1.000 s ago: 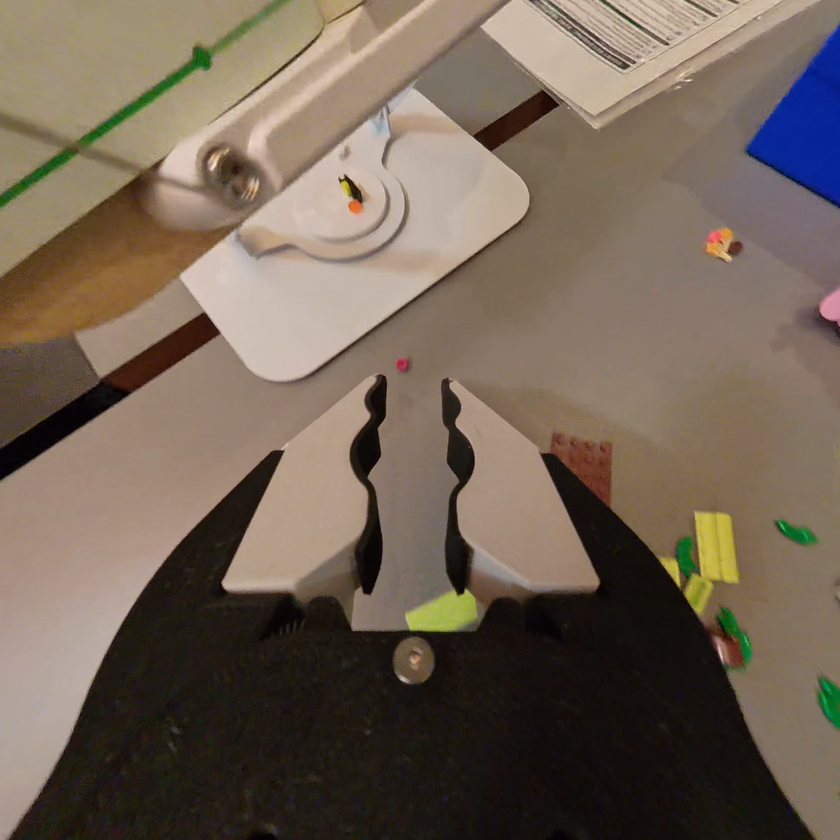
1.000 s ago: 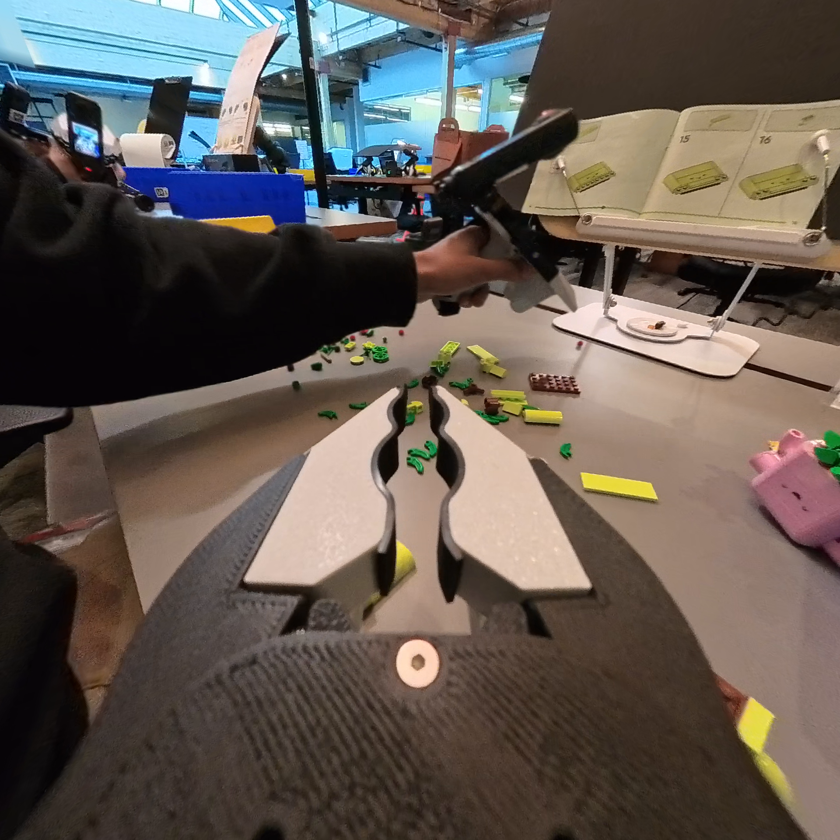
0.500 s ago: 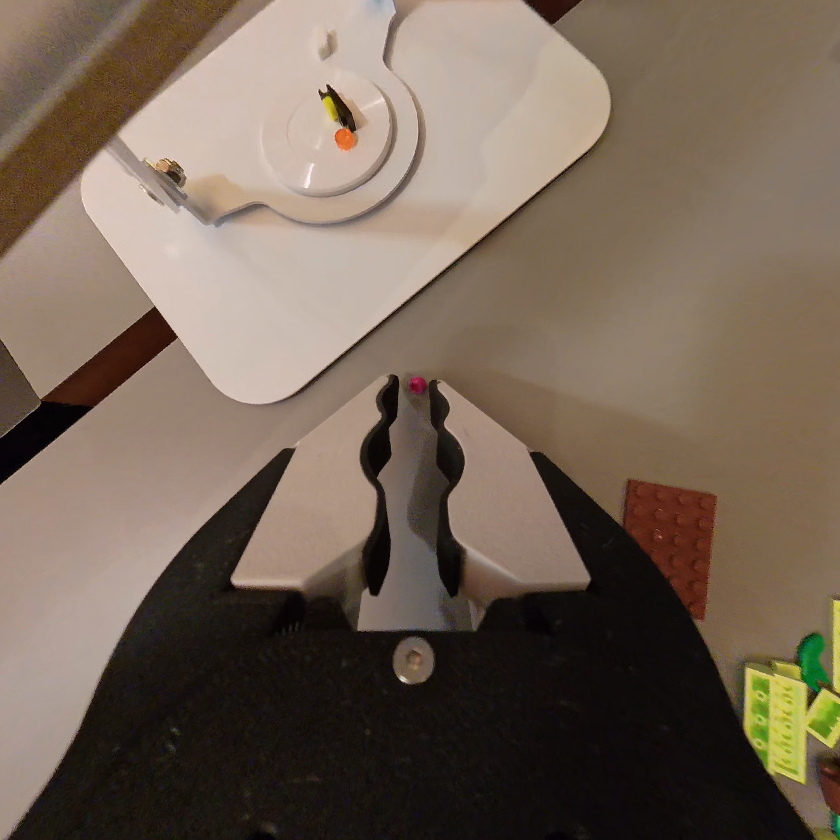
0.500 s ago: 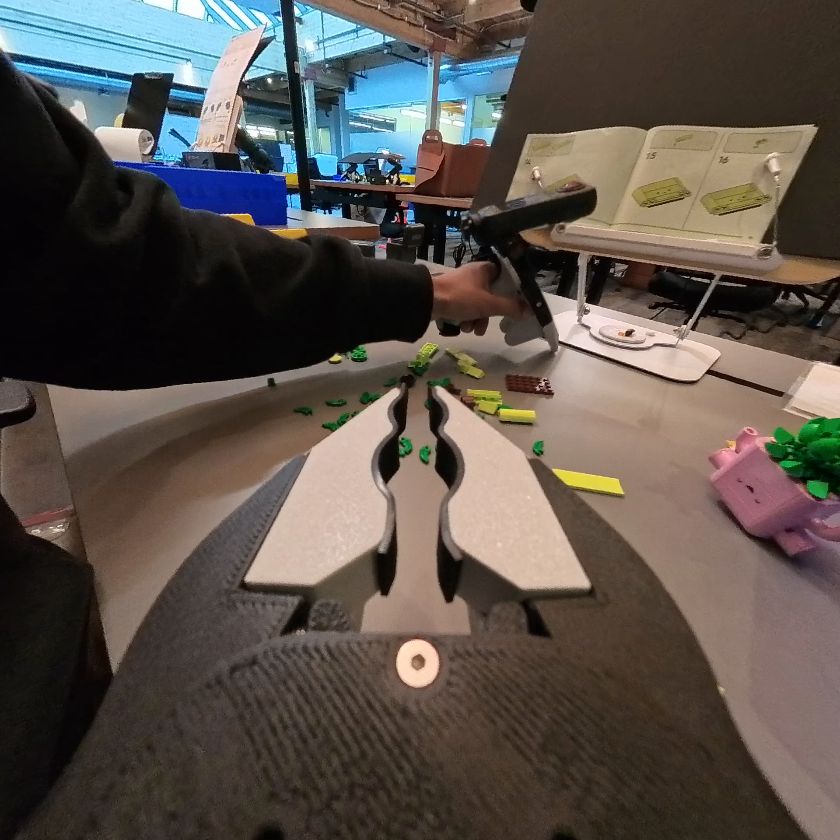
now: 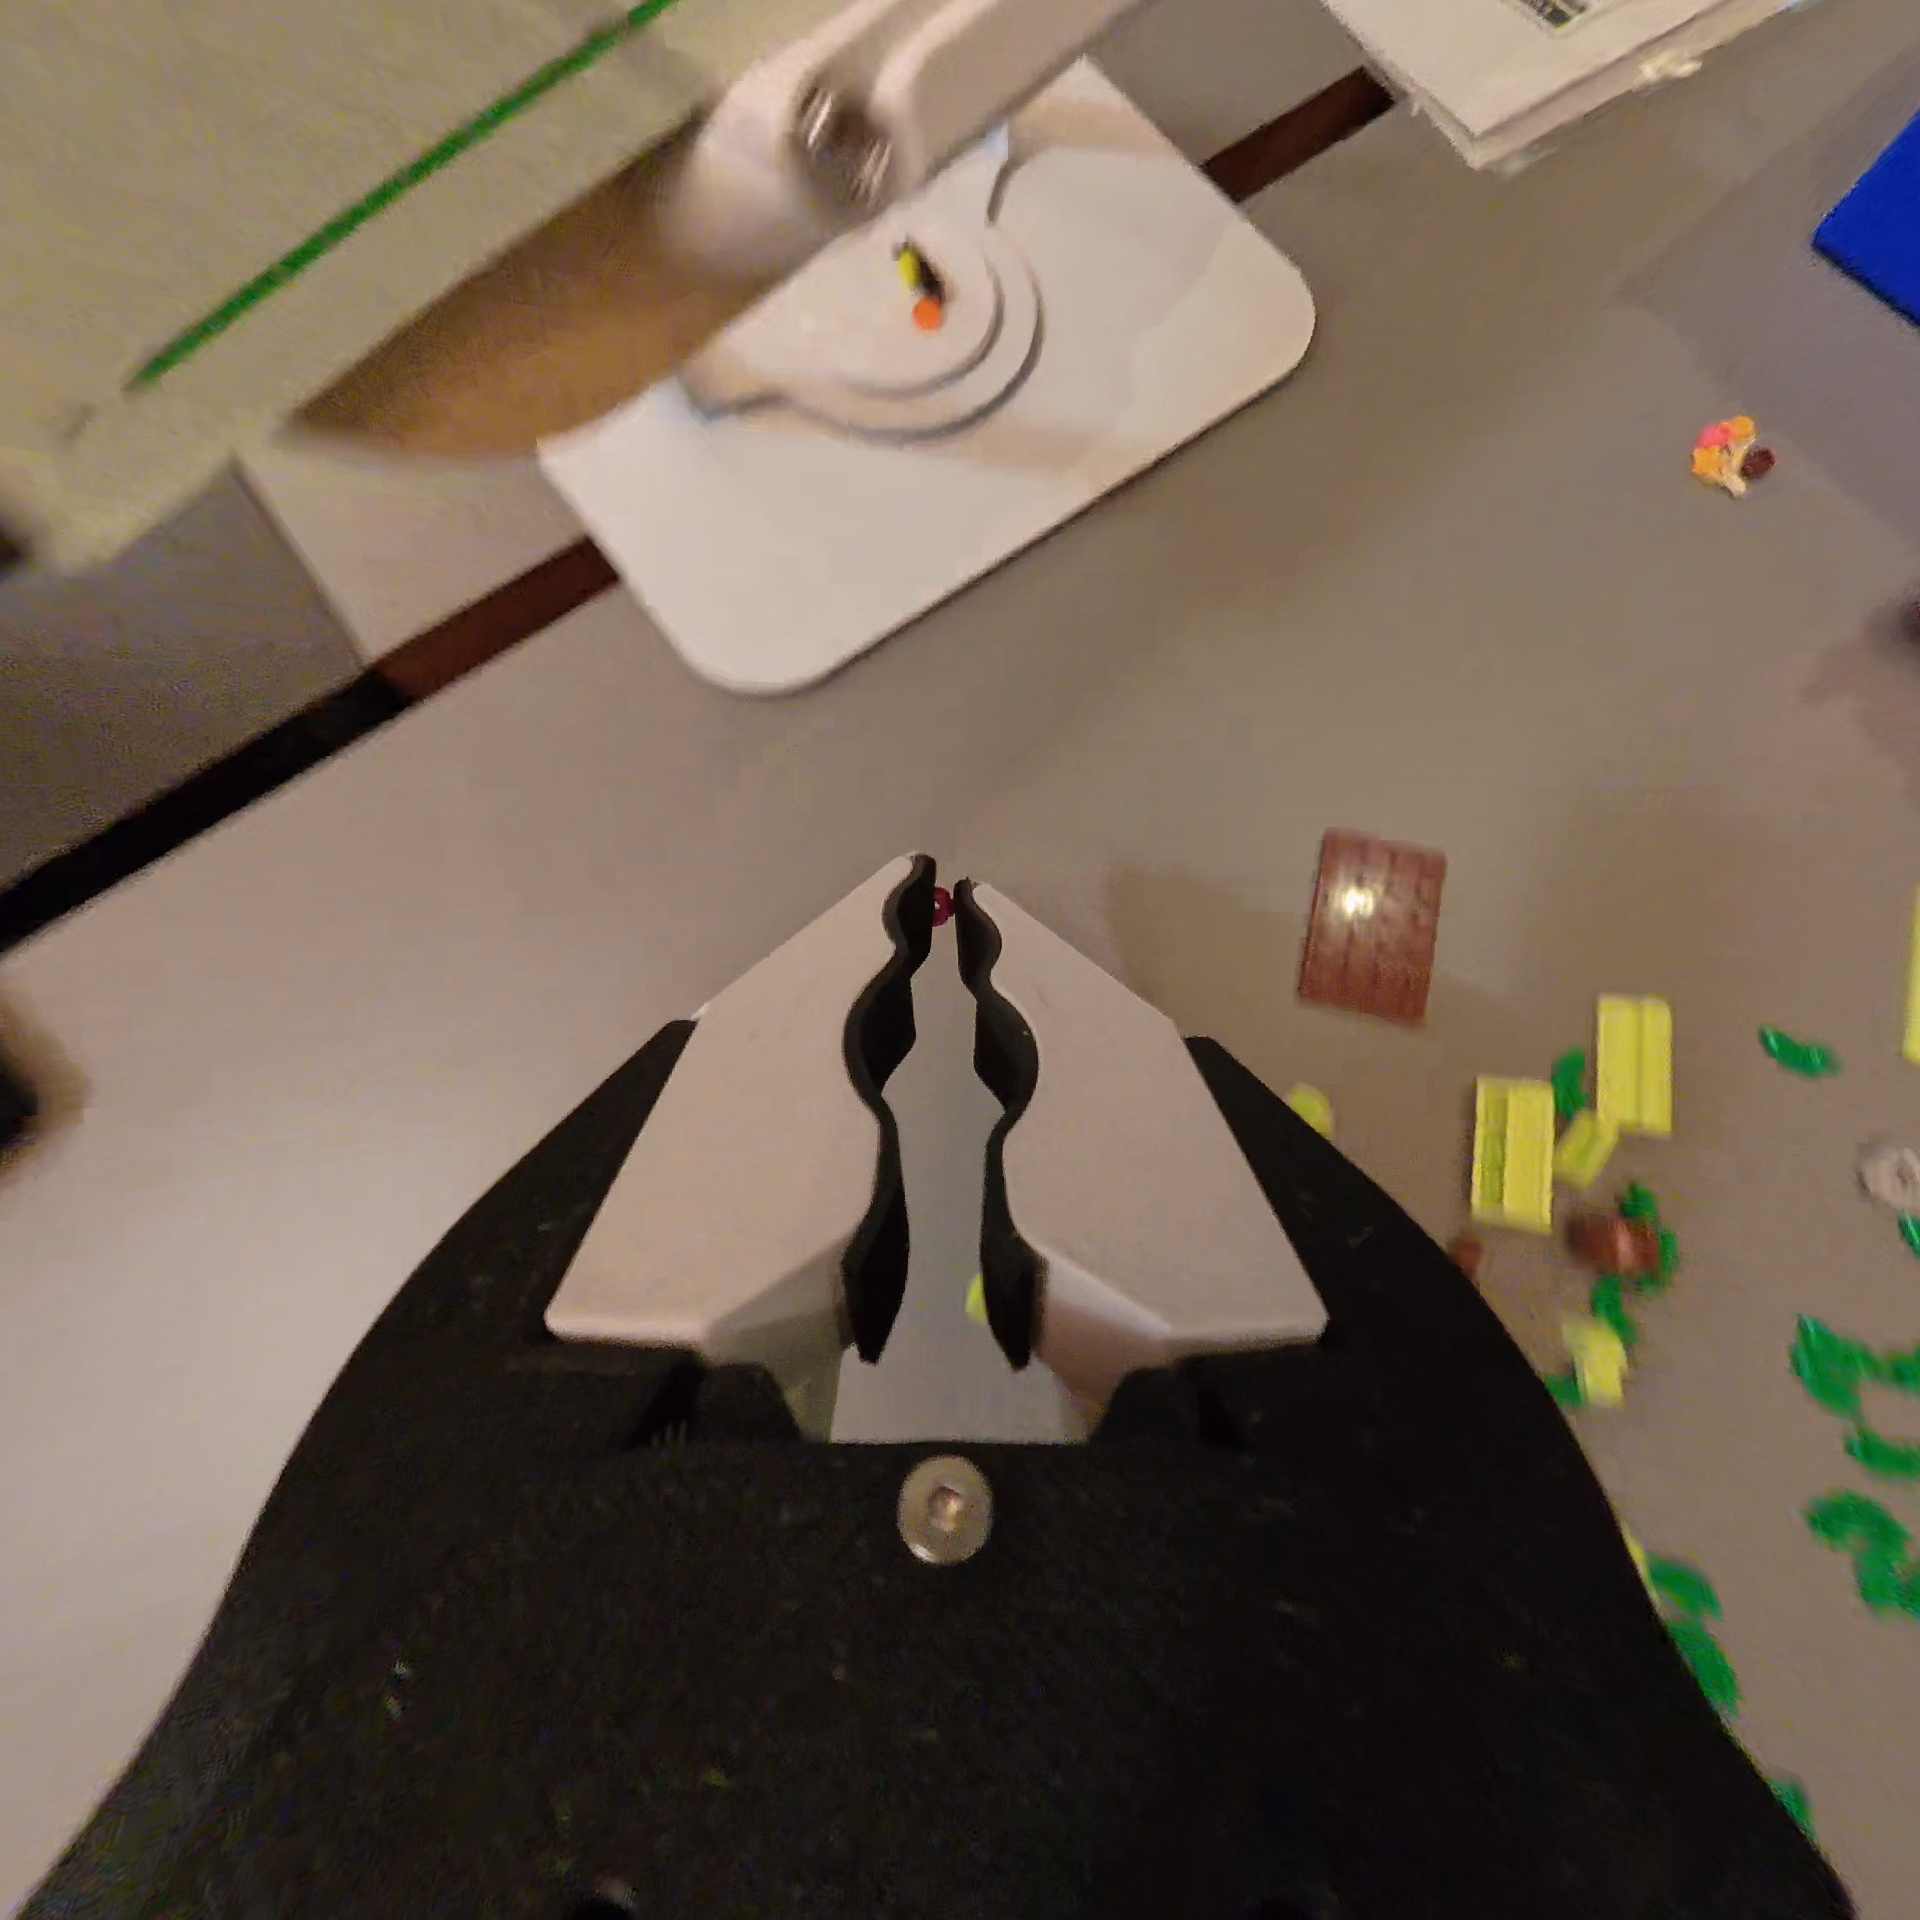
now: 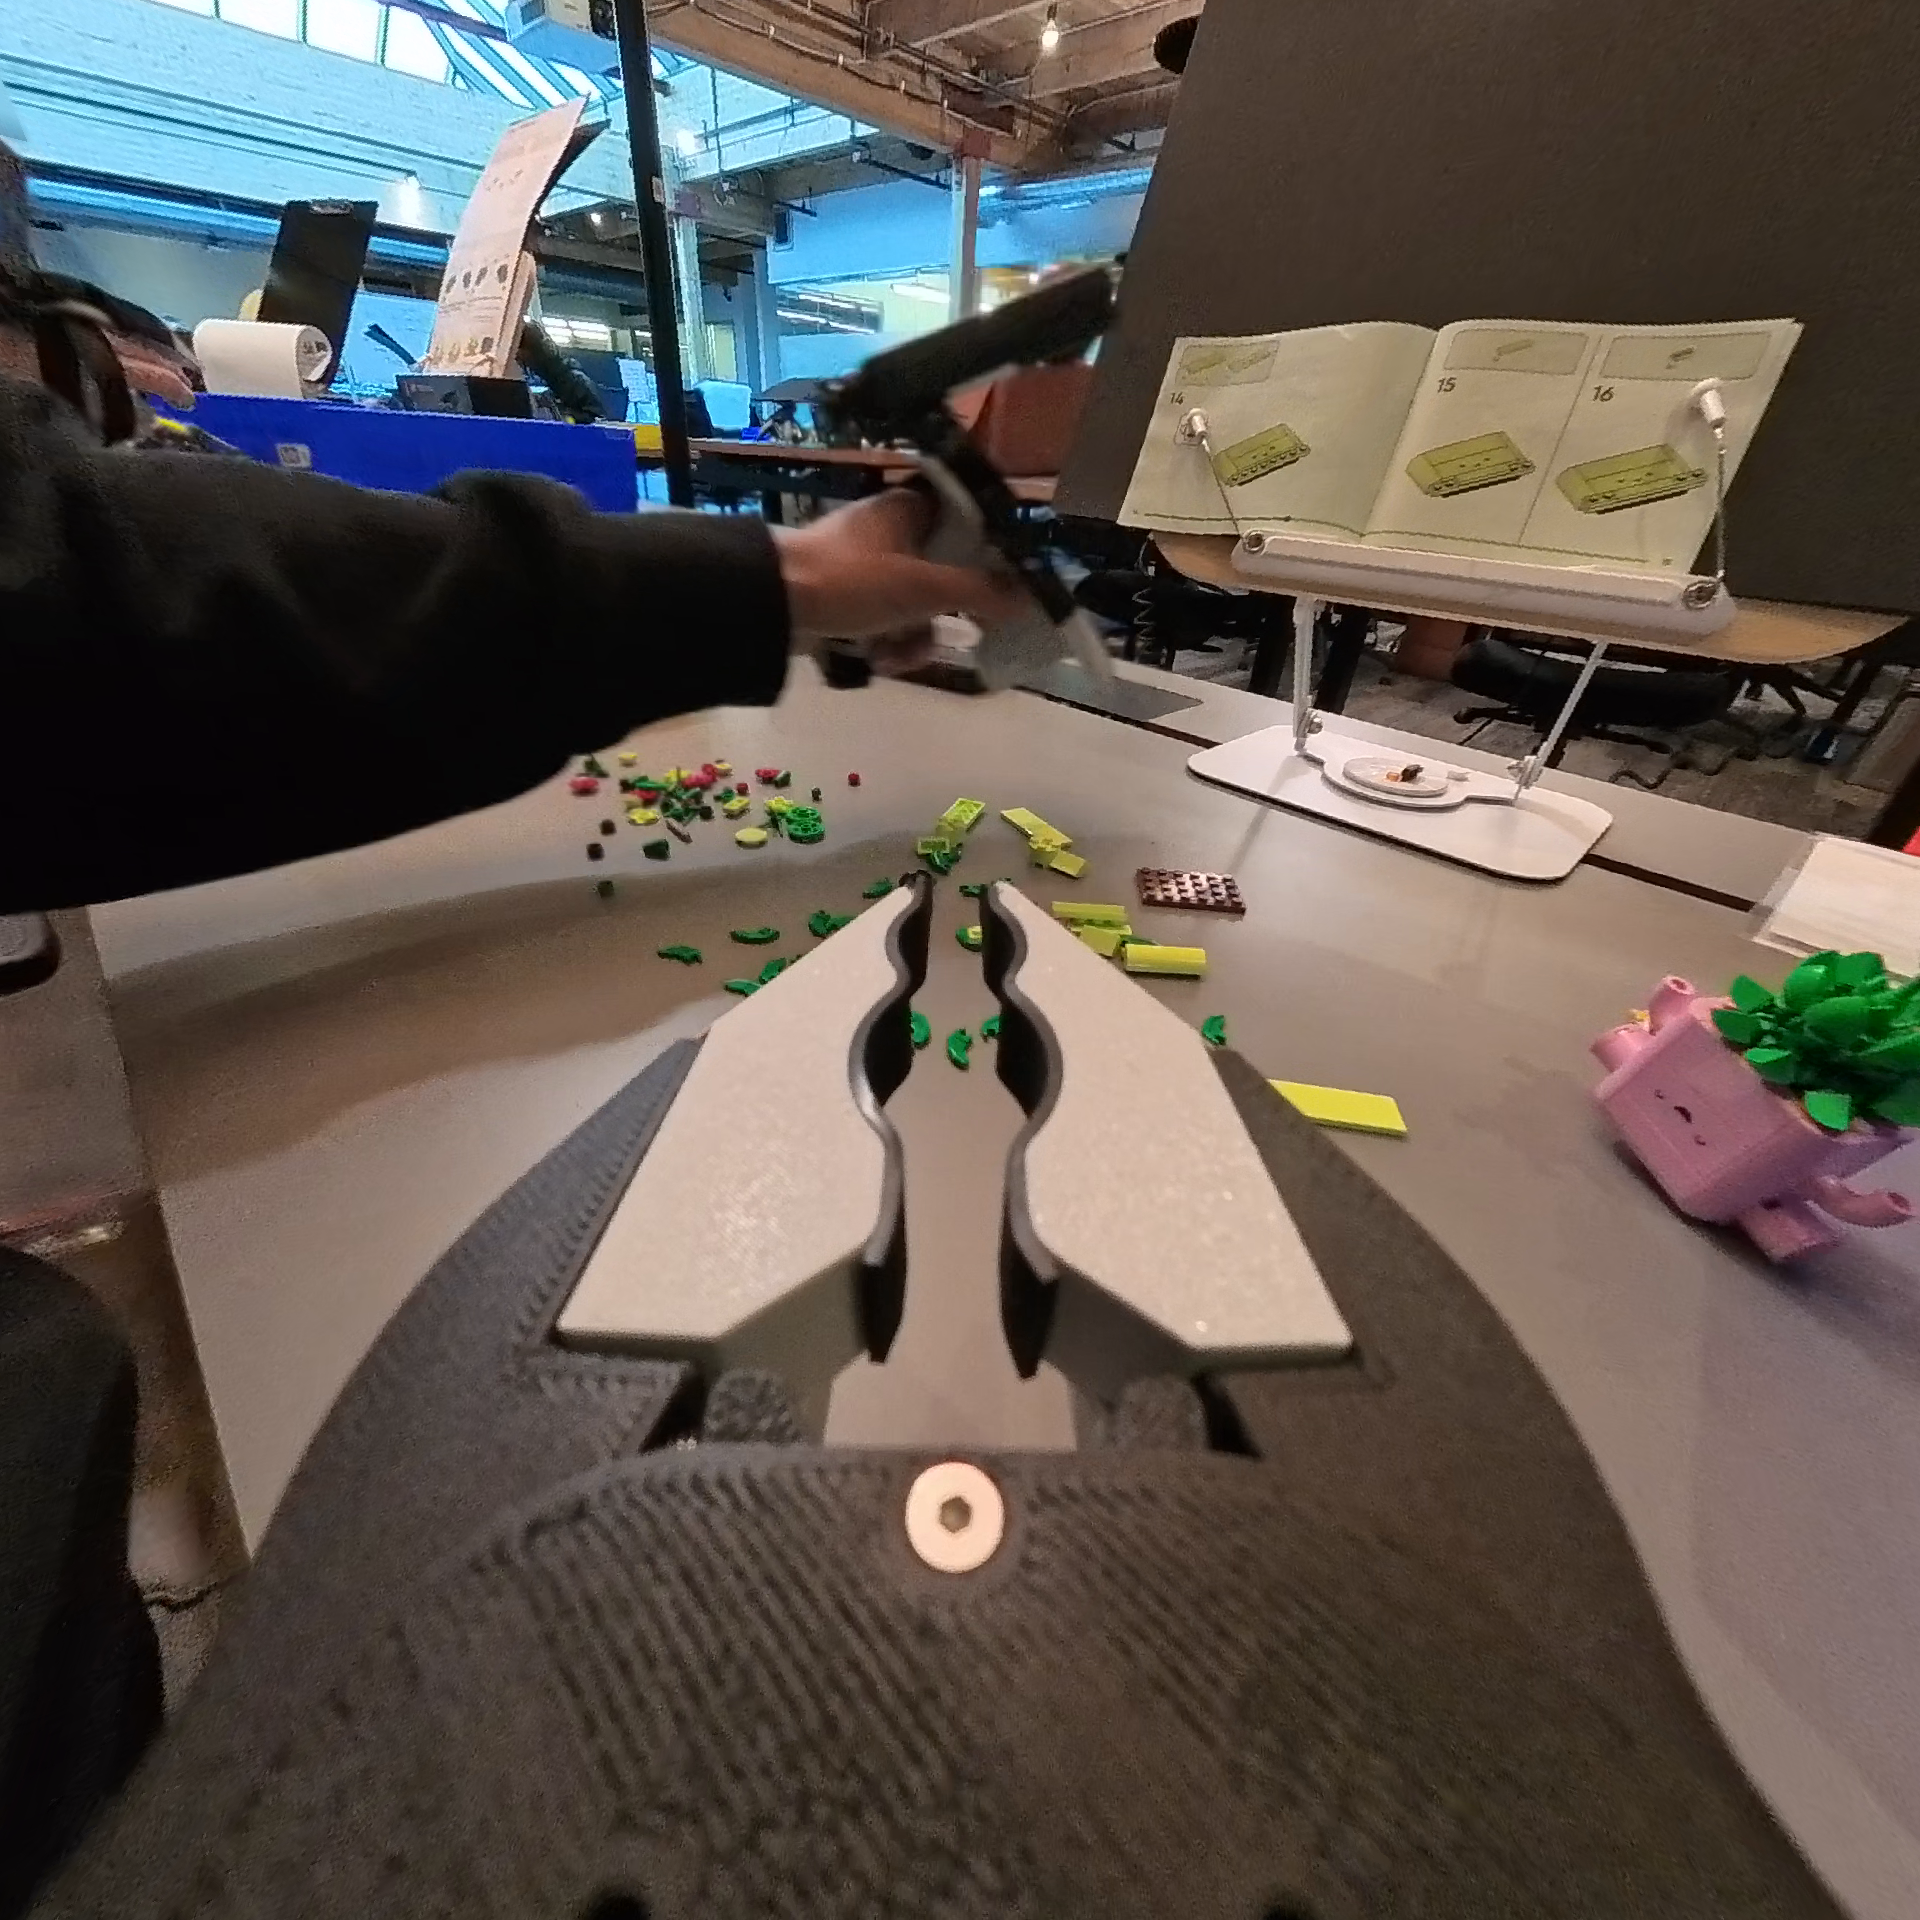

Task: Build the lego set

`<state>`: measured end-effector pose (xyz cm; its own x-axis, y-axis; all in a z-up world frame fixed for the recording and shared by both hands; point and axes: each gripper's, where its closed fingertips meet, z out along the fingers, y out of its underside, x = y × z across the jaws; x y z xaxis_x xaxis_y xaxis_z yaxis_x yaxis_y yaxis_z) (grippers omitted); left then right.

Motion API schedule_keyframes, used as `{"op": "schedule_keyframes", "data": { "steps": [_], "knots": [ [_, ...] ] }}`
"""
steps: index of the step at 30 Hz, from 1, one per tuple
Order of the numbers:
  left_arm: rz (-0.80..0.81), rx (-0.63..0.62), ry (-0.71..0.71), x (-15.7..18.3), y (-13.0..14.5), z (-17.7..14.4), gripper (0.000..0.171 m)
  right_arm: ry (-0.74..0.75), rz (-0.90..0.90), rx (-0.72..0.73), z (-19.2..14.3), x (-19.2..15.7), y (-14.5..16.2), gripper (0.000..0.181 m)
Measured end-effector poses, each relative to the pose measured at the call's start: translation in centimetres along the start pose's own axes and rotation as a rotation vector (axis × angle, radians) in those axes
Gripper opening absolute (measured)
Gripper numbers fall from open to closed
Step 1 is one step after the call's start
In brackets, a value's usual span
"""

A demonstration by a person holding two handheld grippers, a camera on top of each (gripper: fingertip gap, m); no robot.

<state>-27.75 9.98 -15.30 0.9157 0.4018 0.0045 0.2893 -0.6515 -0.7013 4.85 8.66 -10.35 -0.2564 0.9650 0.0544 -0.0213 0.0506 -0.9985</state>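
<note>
My left gripper (image 5: 942,902) is shut on a tiny magenta round stud (image 5: 942,906) pinched at its very tips, held above the grey table. The same gripper shows in the right wrist view (image 6: 1081,649), raised in a person's hand. A brown studded plate (image 5: 1369,920) lies to its right, also seen in the right wrist view (image 6: 1190,890). Lime bricks (image 5: 1633,1065) and green leaf pieces (image 5: 1860,1361) lie beyond it. My right gripper (image 6: 954,896) hovers low over the table, its jaws a narrow gap apart and empty.
A white book stand (image 6: 1403,800) holds an open instruction booklet (image 6: 1455,436) at the back. A pink pot with green leaves (image 6: 1745,1122) lies on its side at right. A lime flat tile (image 6: 1340,1107) and a scatter of small pieces (image 6: 707,800) lie on the table. The tips of one gripper are about 35 cm away from the tips of the other. My left gripper is the nearer one to the brown studded plate (image 5: 1369,920): about 12 cm, against 25 cm.
My left gripper closed on the magenta stud that lay on the table and has lifted it up and back. My right gripper stays narrowly apart.
</note>
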Motion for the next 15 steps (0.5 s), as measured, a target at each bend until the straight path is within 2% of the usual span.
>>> {"op": "schedule_keyframes", "data": {
  "steps": [4, 8, 11, 15],
  "knots": [
    [-0.089, -0.099, -0.005, -2.0, 7.9, -5.3, 0.002, 0.001, -0.004, 0.013, -0.2, -0.1, -0.2, 0.007],
    [-0.143, -0.204, -0.025, -2.7, 15.9, -8.9, 0.002, 0.000, -0.007, 0.008, -0.2, -0.2, -0.1, 0.007],
    [-0.181, -0.206, 0.004, -2.0, 18.7, -10.3, 0.006, 0.000, -0.002, 0.010, -0.2, -0.1, -0.1, 0.007],
    [-0.214, -0.159, 0.013, -1.9, 19.3, -11.1, 0.008, 0.005, -0.004, 0.003, 0.0, 0.2, 0.0, 0.007]
  ]
}}
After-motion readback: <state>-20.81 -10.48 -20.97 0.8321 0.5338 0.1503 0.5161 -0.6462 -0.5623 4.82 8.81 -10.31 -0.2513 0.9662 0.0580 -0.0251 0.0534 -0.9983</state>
